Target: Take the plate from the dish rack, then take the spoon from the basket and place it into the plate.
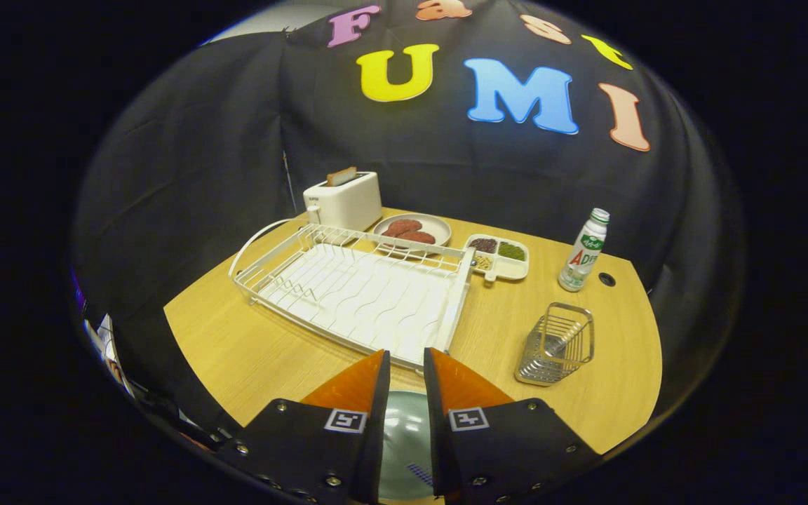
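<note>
Plate: pale green, held edge-on between my two fingers, which press on it from either side; my gripper is clamped on it, close above the near part of the wooden table.

Spoon: metal, lying slanted inside the wire basket, which stands on the table ahead of my fingers and off to the right, well apart from the plate.

Dish rack: white wire rack on a ribbed white drain tray, just beyond my fingertips, its near edge almost meeting them. No dishes stand in its slots.

Toaster: white, at the far end of the table behind the rack, with a slice of toast sticking up from its slot.

Round plate: beside the toaster, just behind the rack's far rail, carrying brown patties.

Divided tray: white, next to the rack's far right corner, compartments holding dark, green and pale foods; I cannot tell what they are.

Drink bottle: white with a green cap, upright, beyond the basket near the far right table edge. A small dark hole in the tabletop sits just beside it.
</note>
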The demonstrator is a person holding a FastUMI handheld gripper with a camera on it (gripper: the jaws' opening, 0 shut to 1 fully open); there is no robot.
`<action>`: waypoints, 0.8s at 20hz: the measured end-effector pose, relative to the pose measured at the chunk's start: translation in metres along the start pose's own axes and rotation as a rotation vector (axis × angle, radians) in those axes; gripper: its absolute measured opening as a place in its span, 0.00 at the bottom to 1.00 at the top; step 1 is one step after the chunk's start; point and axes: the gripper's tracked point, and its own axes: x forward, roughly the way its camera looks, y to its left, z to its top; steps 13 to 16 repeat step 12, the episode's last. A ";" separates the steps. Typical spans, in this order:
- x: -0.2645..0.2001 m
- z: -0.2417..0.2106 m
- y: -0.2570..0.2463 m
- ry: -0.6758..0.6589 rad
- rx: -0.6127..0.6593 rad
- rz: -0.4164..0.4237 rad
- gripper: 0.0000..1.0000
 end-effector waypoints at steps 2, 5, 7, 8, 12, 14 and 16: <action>-0.022 0.020 -0.025 -0.075 0.025 -0.060 0.28; -0.061 0.056 -0.068 -0.206 0.056 -0.169 0.28; -0.090 0.080 -0.095 -0.282 0.076 -0.238 0.28; -0.104 0.093 -0.105 -0.320 0.087 -0.263 0.28; -0.160 0.129 -0.134 -0.462 0.136 -0.358 0.28; -0.160 0.129 -0.134 -0.462 0.136 -0.358 0.28; -0.160 0.129 -0.134 -0.462 0.136 -0.358 0.28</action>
